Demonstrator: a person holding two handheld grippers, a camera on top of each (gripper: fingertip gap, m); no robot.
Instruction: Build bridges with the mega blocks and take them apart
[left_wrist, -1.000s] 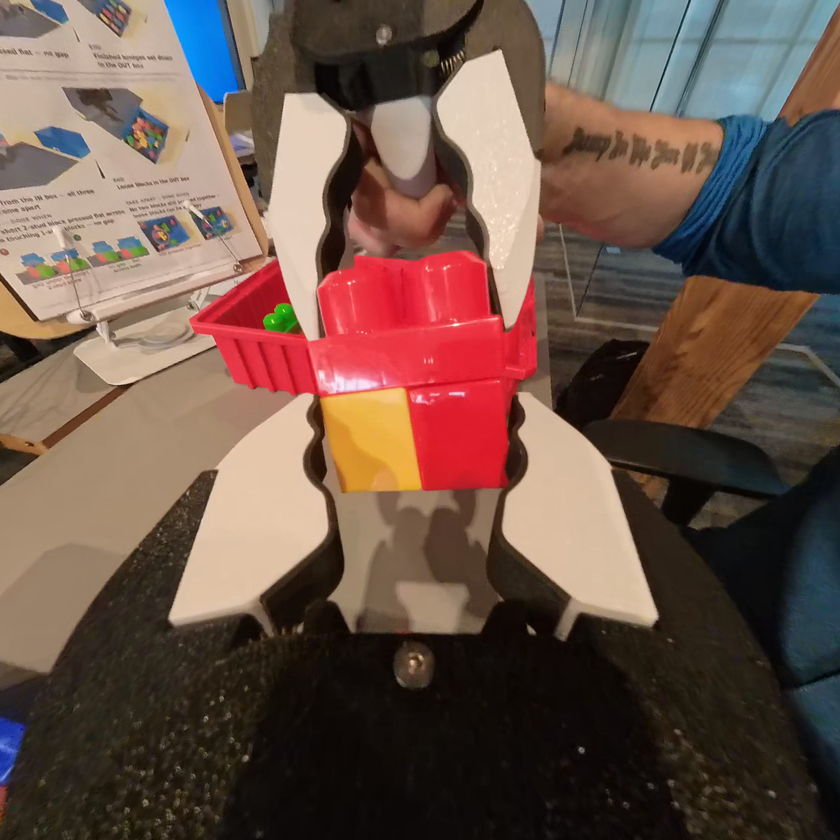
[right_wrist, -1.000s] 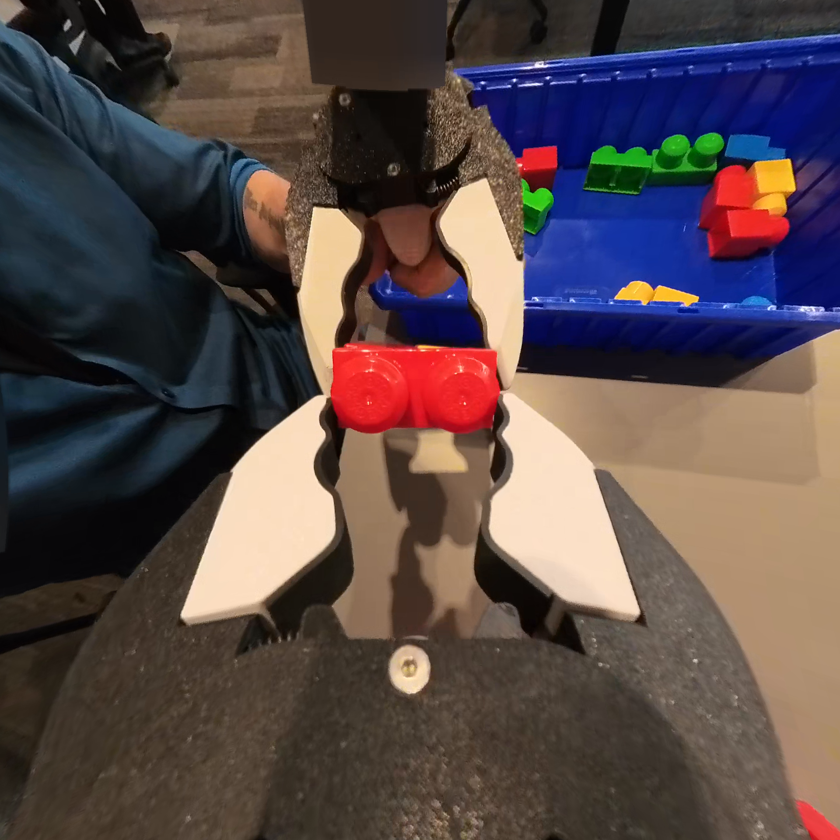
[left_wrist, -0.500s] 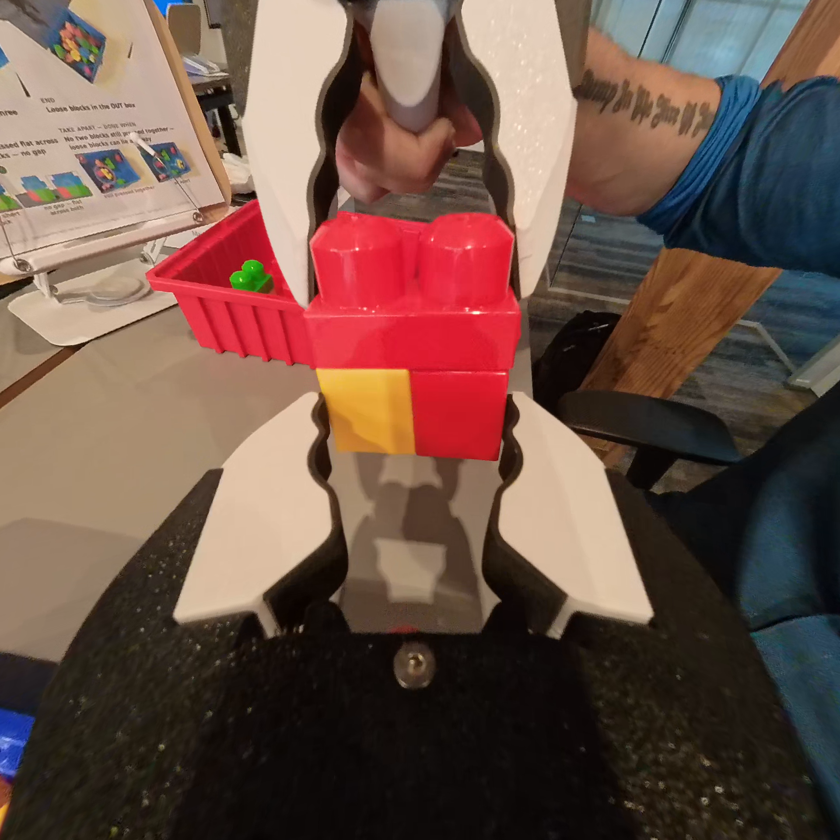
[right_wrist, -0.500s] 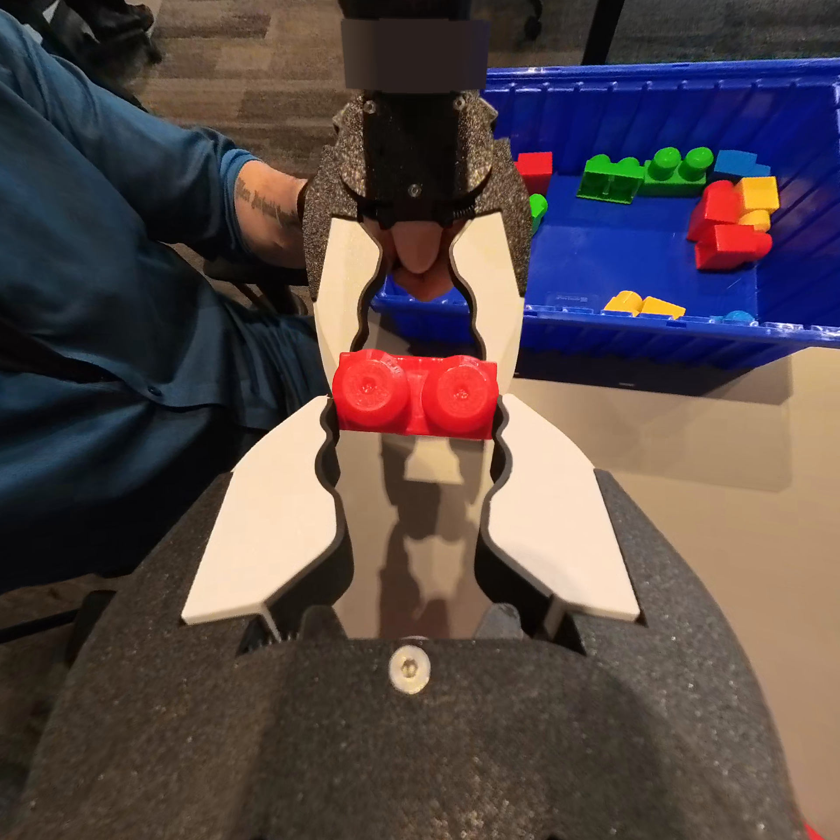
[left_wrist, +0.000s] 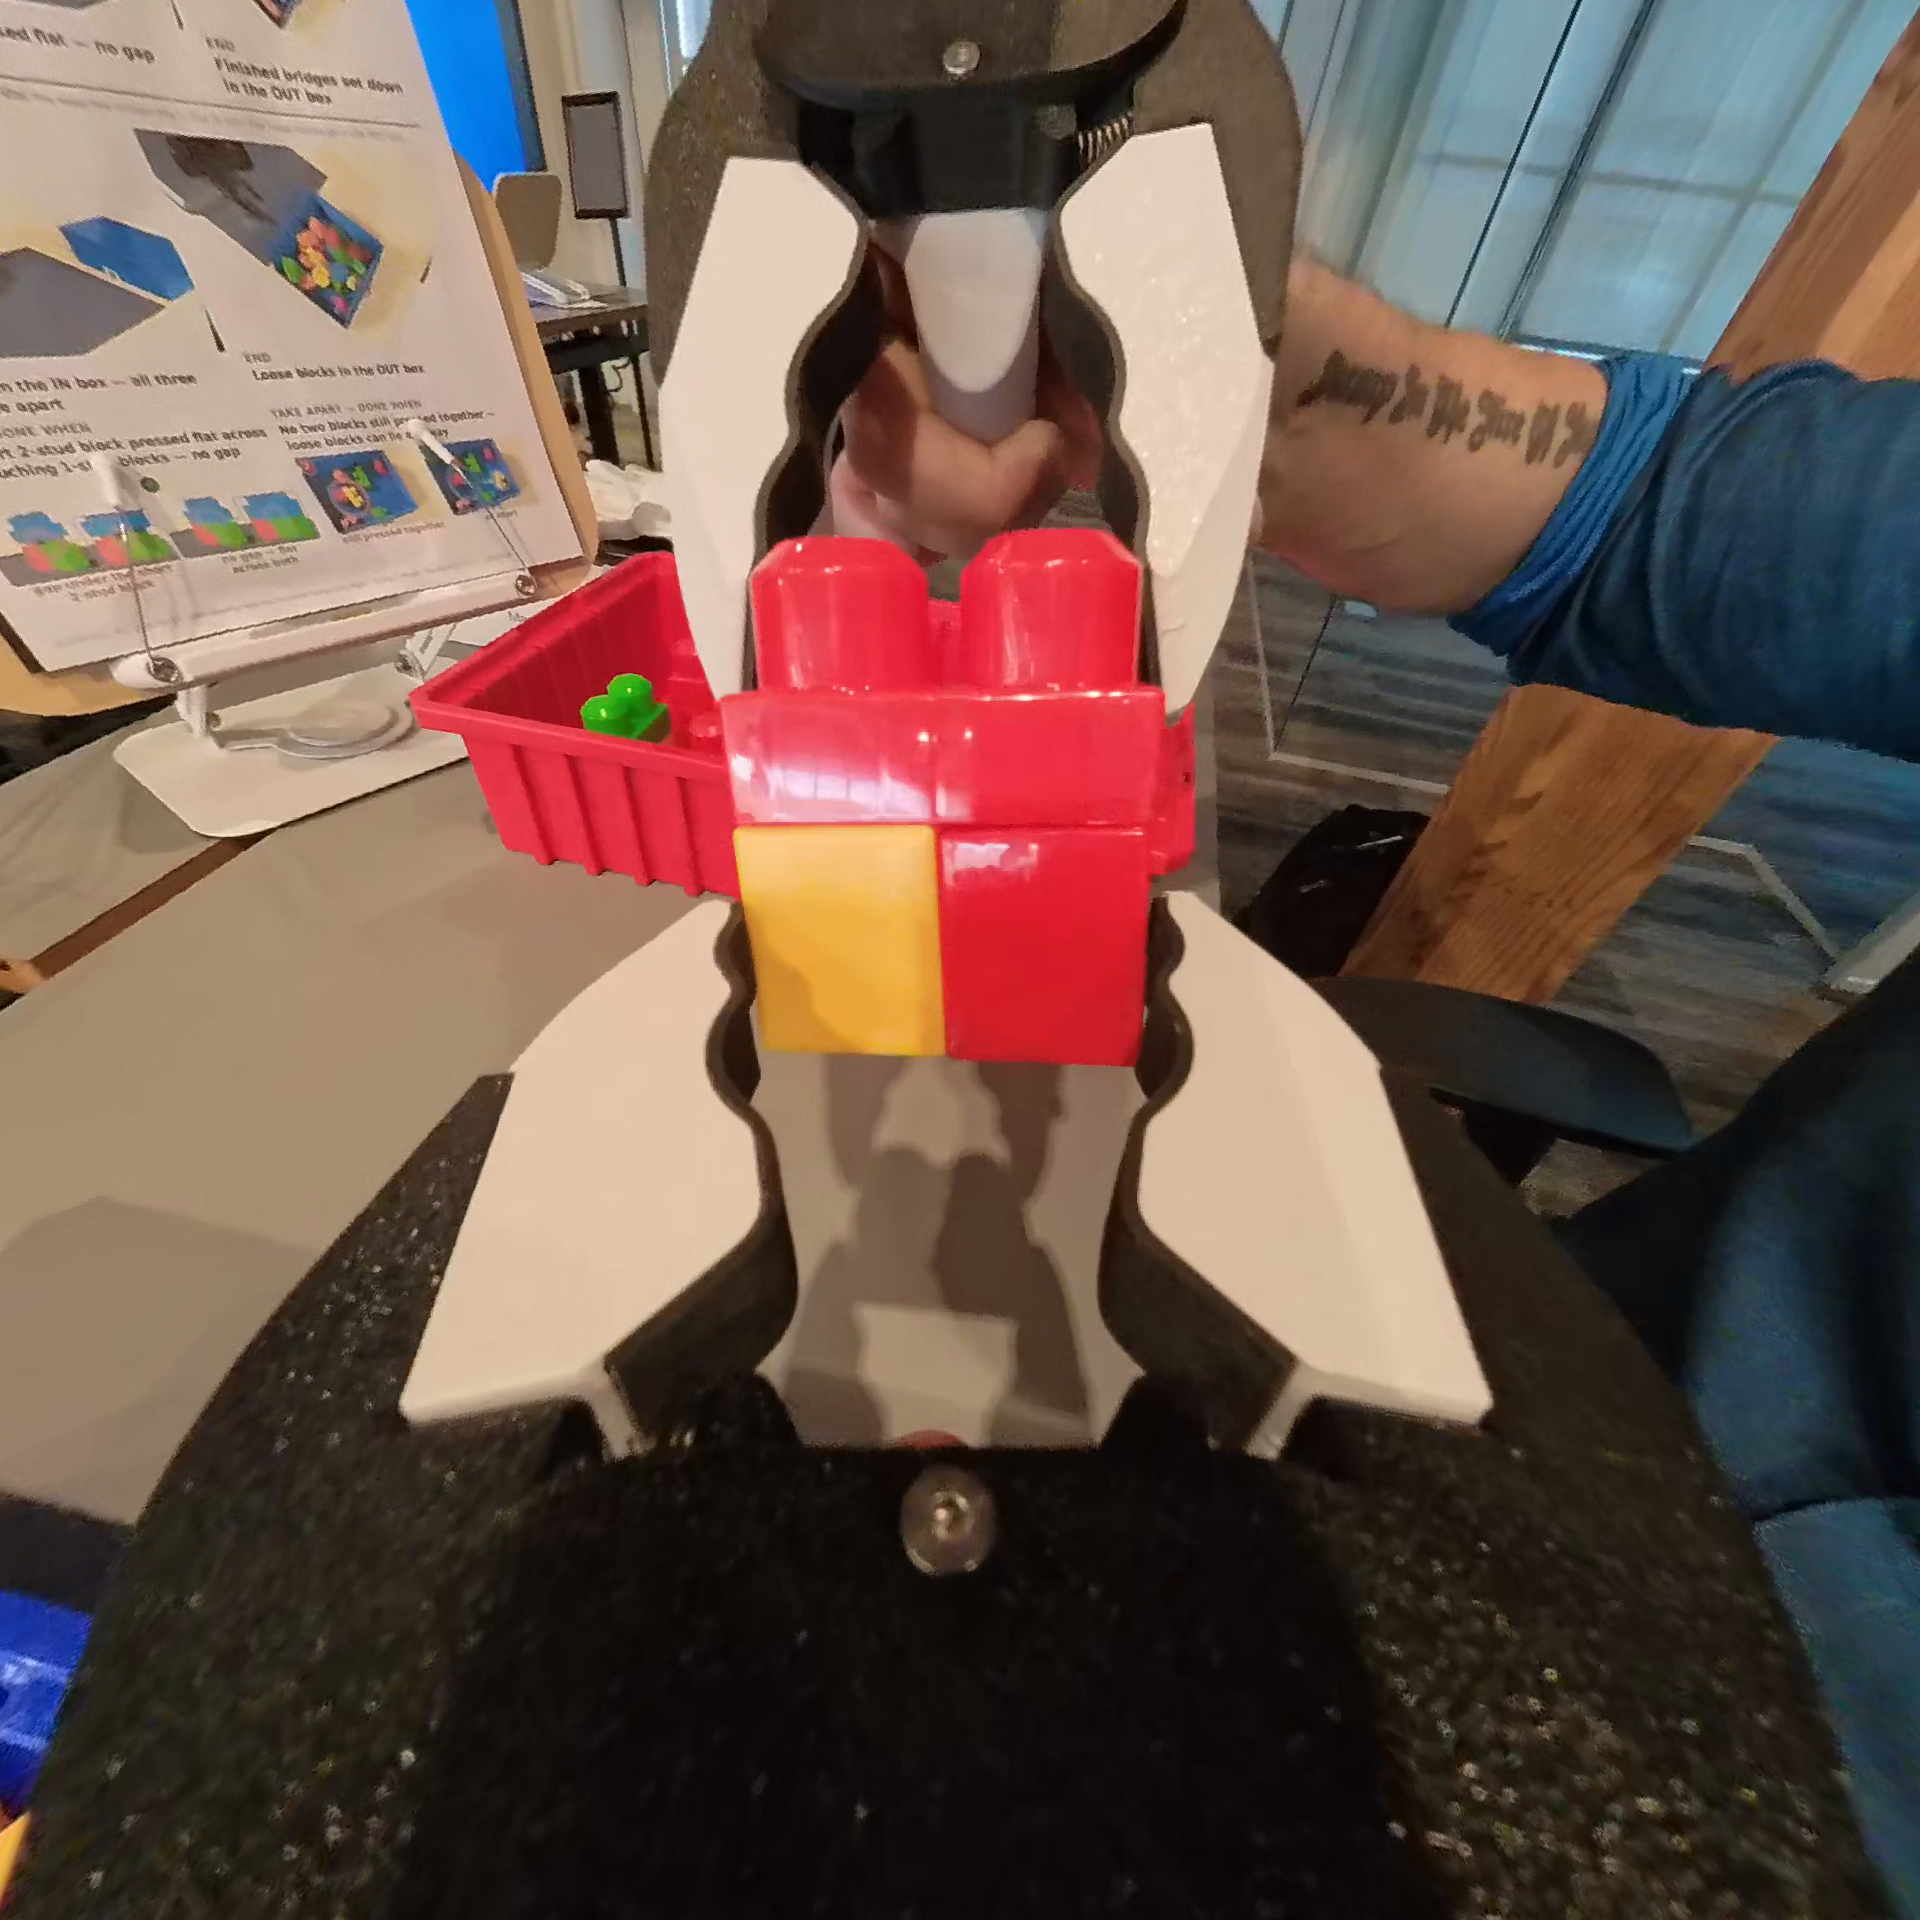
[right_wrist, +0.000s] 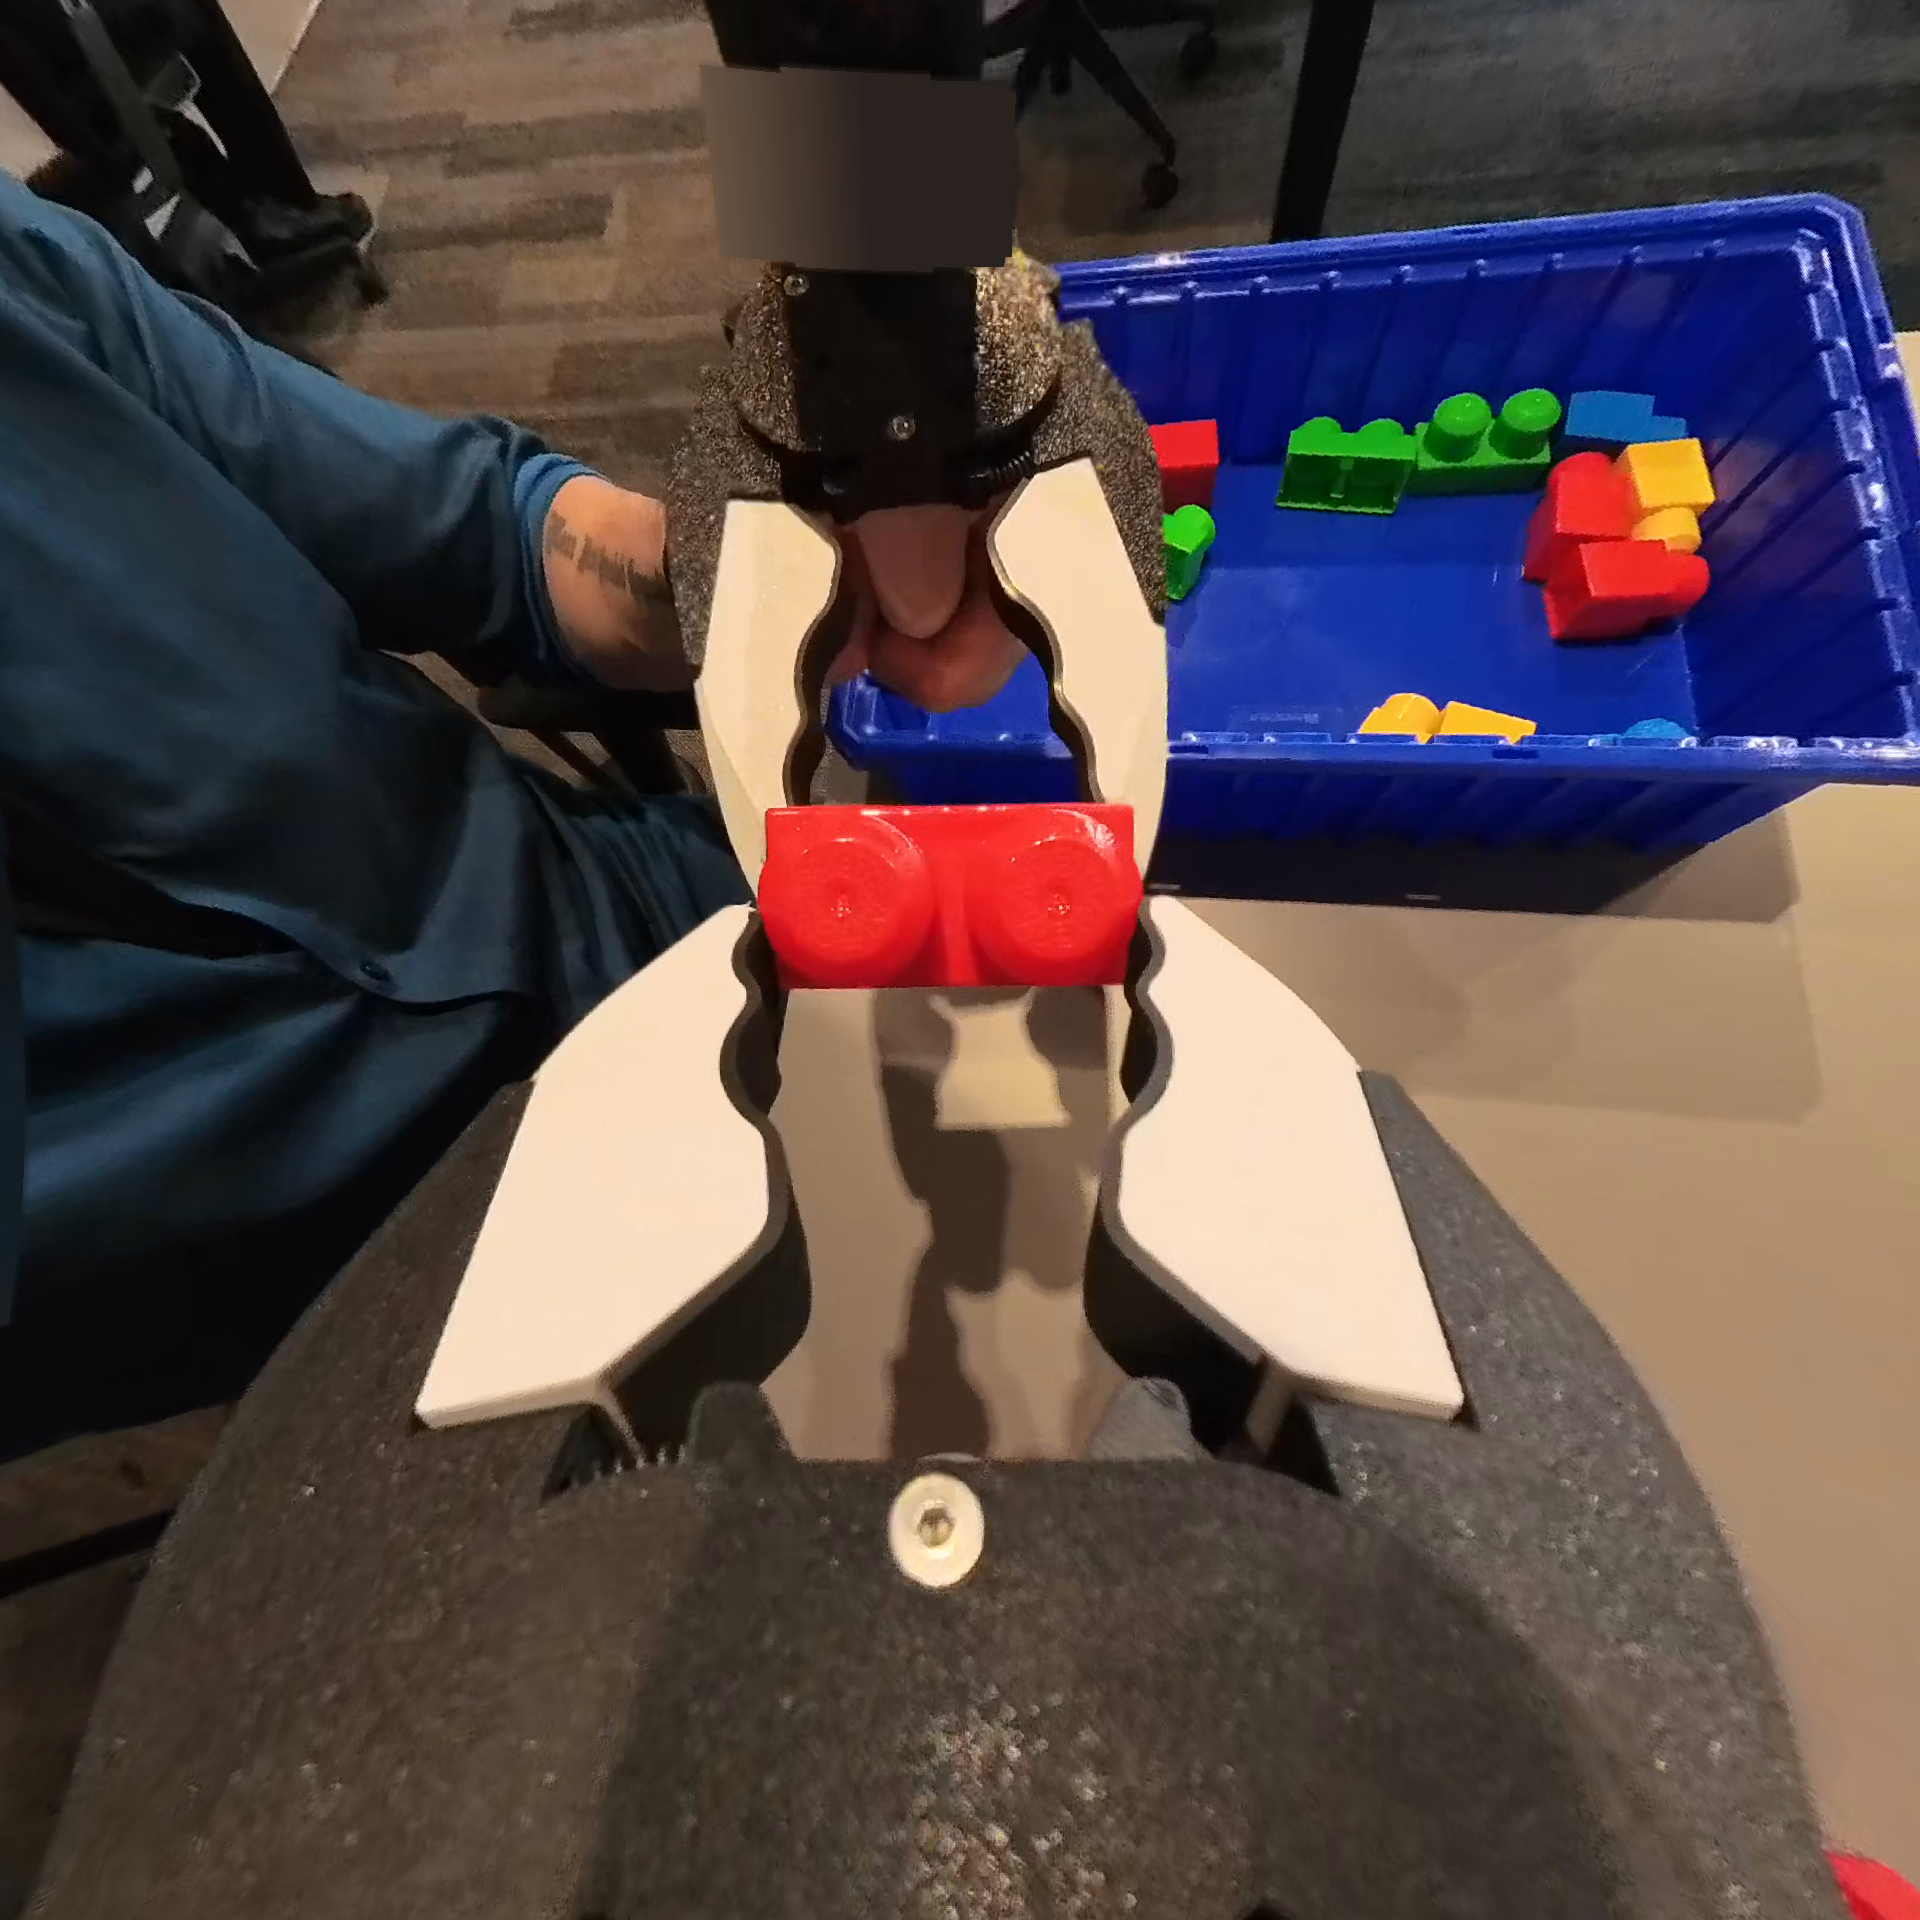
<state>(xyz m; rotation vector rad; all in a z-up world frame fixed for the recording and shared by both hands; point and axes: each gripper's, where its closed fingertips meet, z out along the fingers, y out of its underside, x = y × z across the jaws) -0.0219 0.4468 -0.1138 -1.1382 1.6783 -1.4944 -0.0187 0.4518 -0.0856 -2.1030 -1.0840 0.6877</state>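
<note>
**Two grippers, one little bridge held in mid-air**

Left wrist view first. The left hand-held gripper (left_wrist: 940, 935) is closed round the base of a three-block bridge: a glossy yellow single-stud plastic block (left_wrist: 844, 940) and a glossy red single-stud plastic block (left_wrist: 1042, 943) sit side by side, touching, pinched between the white fingertips. Across the top of both lies the red two-stud plastic block (left_wrist: 943, 717), studs up. Coming from the far side, the right hand-held gripper (left_wrist: 951, 665) has its white fingers down either flank of that top block, at stud level. Behind it all, a red ribbed plastic bin (left_wrist: 582, 774) stands on the grey desk (left_wrist: 260, 1039) with a small green block (left_wrist: 623, 712) inside, and an instruction sheet on a stand (left_wrist: 260, 312) beyond.

Now the right wrist view. That gripper is narrowed onto the red two-stud block (right_wrist: 945, 899), which sits right at the fingertips, studs facing the camera. The left gripper (right_wrist: 935, 810) meets it from opposite. A blue plastic bin (right_wrist: 1766, 748) of loose blocks sits on the desk to the right.

My read: these are light, hollow, rigid pieces, and shiny enough to slip. The flat side walls are the place to hold, which is where both grippers are. The stud fit looks snug, so I'd say parting them wants a straight or slightly rocking pull, or the lower pair may twist loose.
</note>
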